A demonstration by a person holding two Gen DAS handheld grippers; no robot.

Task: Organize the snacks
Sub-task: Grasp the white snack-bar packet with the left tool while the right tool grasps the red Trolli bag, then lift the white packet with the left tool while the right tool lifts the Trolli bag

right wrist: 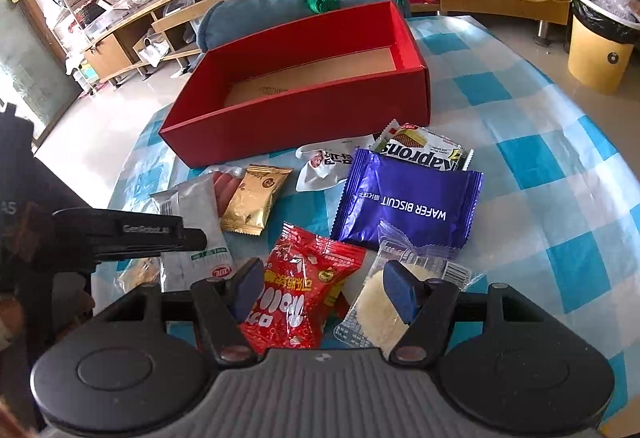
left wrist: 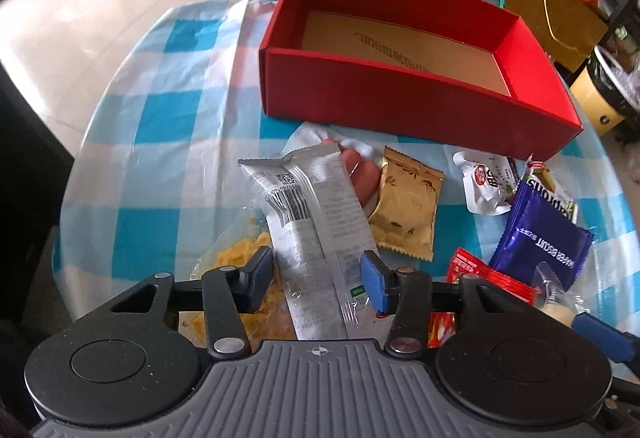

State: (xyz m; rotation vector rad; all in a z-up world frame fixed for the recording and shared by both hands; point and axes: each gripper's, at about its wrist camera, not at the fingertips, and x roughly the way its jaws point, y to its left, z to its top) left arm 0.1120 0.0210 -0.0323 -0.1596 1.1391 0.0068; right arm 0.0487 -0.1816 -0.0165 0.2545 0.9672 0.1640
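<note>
My left gripper [left wrist: 318,274] has its blue pads against the two sides of a long silver snack packet [left wrist: 310,234], barcode side up, lying on the blue-checked tablecloth [left wrist: 168,142] over a clear bag of yellow crumbly snack [left wrist: 244,250]; whether they truly pinch it, I cannot tell. A gold sachet [left wrist: 406,202] lies just beside it. My right gripper [right wrist: 324,288] hangs about half open, empty, above a red candy bag [right wrist: 304,290] and a clear-wrapped pale cake [right wrist: 380,314]. A blue wafer biscuit pack [right wrist: 408,204] overlaps a Kaprons pack [right wrist: 424,148]; a white pouch [right wrist: 328,166] sits nearby. Beyond stands the open red box [right wrist: 304,114], empty.
</note>
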